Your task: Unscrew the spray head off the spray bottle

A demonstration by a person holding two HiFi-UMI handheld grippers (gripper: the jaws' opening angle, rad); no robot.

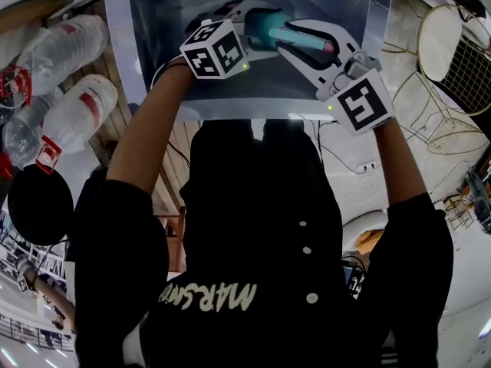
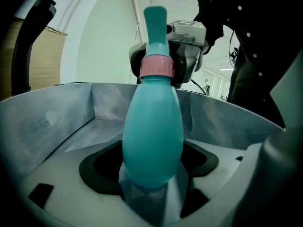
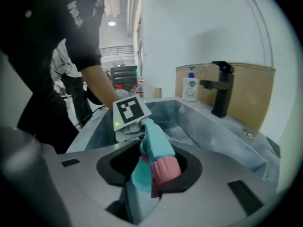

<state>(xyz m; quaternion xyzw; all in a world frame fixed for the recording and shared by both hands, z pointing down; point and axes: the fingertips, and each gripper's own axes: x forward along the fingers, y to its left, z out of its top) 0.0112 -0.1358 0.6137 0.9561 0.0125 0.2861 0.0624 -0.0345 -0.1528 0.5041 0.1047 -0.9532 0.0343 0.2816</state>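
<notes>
Spray bottle (image 1: 268,26), teal, egg-shaped body. Held lying left to right over the sink (image 1: 153,60), between the two grippers, clear of the basin floor.

Spray head (image 2: 155,20), teal, on a pink collar (image 2: 156,67). On the bottle's neck, not yet off.

Left gripper (image 1: 257,31): closed on the bottle's rounded base, body clamped between both pads, neck pointing away from its camera.

Right gripper (image 1: 308,38): jaws closed on the spray head, with the pink collar between them, facing the left gripper along the bottle.

Faucet (image 3: 220,89), black, on the right rim of the sink.

Soap dispenser (image 3: 190,86), white, just left of the faucet.

Two clear plastic bottles (image 1: 77,110), red-labelled, on the wooden surface left of the sink.
</notes>
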